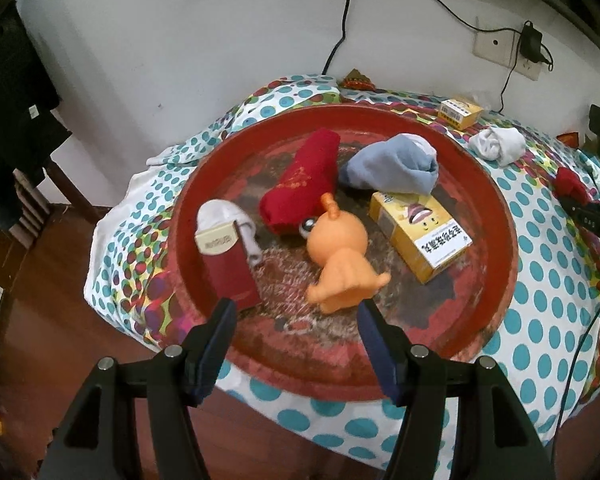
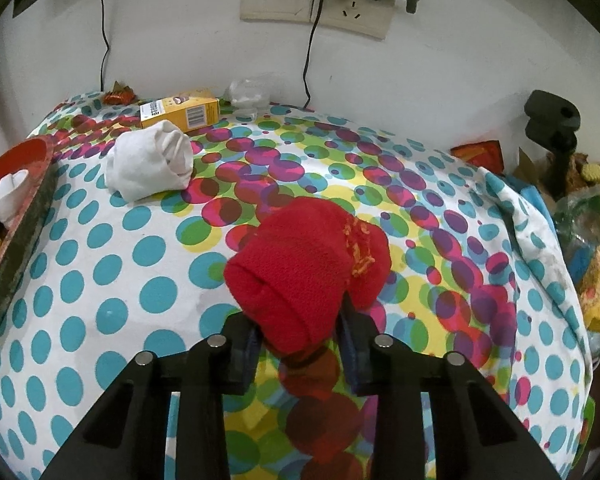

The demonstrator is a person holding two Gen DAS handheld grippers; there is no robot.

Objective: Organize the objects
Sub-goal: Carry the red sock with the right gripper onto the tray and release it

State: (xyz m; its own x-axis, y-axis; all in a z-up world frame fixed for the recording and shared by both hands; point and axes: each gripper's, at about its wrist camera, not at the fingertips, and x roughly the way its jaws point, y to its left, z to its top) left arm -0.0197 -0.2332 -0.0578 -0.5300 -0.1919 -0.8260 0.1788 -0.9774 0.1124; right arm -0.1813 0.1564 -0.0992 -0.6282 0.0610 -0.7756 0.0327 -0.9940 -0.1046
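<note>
1. The right claw (image 2: 298,340) is clamped on a rolled red sock (image 2: 300,268); the sock sits between its pads and bulges out toward twelve o'clock, over the dotted cloth (image 2: 100,280) that covers the worktop.
2. The left claw (image 1: 296,320) stands wide with nothing between its pads, hanging over the near rim of the round red tray (image 1: 496,248).
3. An orange rubber toy figure (image 1: 342,256) lies in the tray just past that claw, at twelve o'clock from it and close to the right pad.
4. In the tray, left wrist view, counted: one red sock roll (image 1: 300,184) at the centre, one grey-blue sock roll (image 1: 392,168) at two o'clock from the figure, one yellow carton (image 1: 420,232) at three o'clock, one dark red box (image 1: 228,264) at nine o'clock, one white sock (image 1: 236,216) behind that box.
5. Outside the tray, right wrist view: one white sock roll (image 2: 150,164) at eleven o'clock from the held sock, well apart from it, and one yellow carton (image 2: 180,112) just behind that roll near the wall.
6. That makes two red socks, two yellow cartons, two white socks, one grey-blue sock, one toy figure.
</note>
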